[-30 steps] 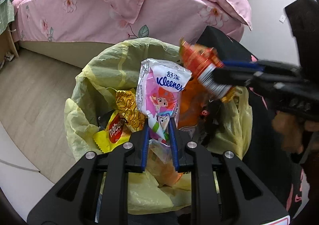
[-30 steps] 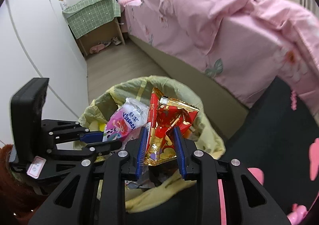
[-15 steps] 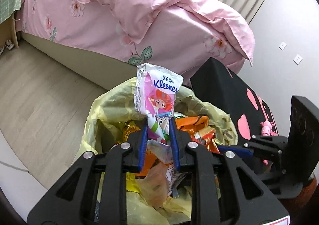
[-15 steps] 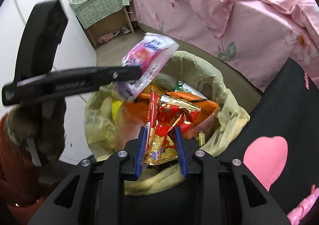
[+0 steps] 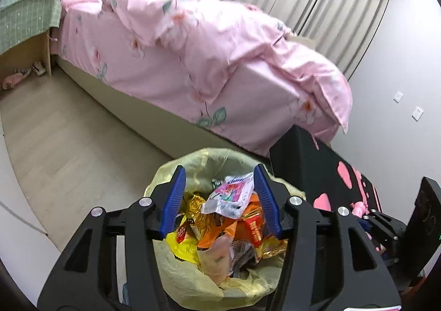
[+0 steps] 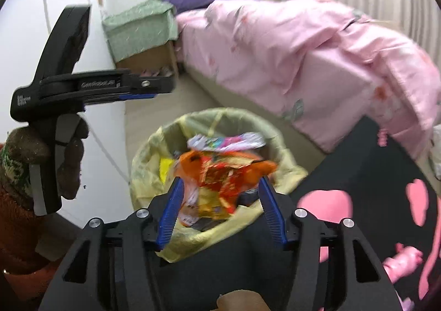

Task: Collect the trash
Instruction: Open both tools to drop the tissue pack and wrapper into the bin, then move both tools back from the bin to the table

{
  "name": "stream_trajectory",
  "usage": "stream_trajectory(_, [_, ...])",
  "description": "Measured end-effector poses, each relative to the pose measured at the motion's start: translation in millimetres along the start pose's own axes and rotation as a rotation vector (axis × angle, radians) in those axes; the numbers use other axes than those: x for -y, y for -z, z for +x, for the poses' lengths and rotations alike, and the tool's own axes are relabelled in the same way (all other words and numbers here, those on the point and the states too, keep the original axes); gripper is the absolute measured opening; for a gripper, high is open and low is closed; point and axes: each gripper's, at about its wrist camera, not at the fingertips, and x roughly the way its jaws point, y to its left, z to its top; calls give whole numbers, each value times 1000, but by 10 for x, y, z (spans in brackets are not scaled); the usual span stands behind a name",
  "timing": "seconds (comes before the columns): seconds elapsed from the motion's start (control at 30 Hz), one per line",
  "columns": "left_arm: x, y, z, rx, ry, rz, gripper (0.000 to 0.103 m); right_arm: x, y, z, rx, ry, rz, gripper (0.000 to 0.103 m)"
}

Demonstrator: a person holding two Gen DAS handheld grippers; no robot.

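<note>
The left gripper (image 5: 219,195) hangs above the trash bin (image 5: 165,181) with its blue-padded jaws spread wide and nothing between them. The Kleenex tissue pack (image 5: 230,195) lies released on top of the heap inside the yellow bin liner, seen below the gap between the jaws and toward the right-hand pad, at about 1 o'clock from the heap's middle. Around it sit a gold wrapper (image 5: 197,213) at 9 o'clock and an orange wrapper (image 5: 217,234) at 6 o'clock.

The right gripper (image 6: 219,195) is likewise released, jaws wide apart over the same bin (image 6: 148,151). The red-and-gold snack packet (image 6: 220,181) lies loose on the pile, in line with the gap between the pads but below them, untouched by either. The tissue pack (image 6: 228,141) rests at 12 o'clock from it, near the far rim.

In the right wrist view the left gripper (image 6: 154,88) shows side-on at 10 o'clock, above the bin. A bed with a pink quilt (image 5: 206,43) fills the background, and a black mat with pink hearts (image 6: 372,173) lies at 3 o'clock of the bin.
</note>
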Motion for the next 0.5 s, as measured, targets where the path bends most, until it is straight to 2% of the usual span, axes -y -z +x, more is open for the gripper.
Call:
stream_trajectory(0.13, [249,40,-115,14,43,54,52,175,112,-398,67,71,70,53])
stream_trajectory(0.23, [574,124,-137,6,127,108,52,357,345,-758,102,144,136,53])
stream_trajectory(0.3, [815,204,-135,-5,172,156,52,438,465,-936,111,160,166,53])
stream_trajectory(0.43, [1404,416,-87,-48,288,293,52,640,864,-1365,54,213,230,53])
stream_trajectory(0.5, [1708,568,-43,-78,355,371,52,721,1076,-1615,54,267,254,53])
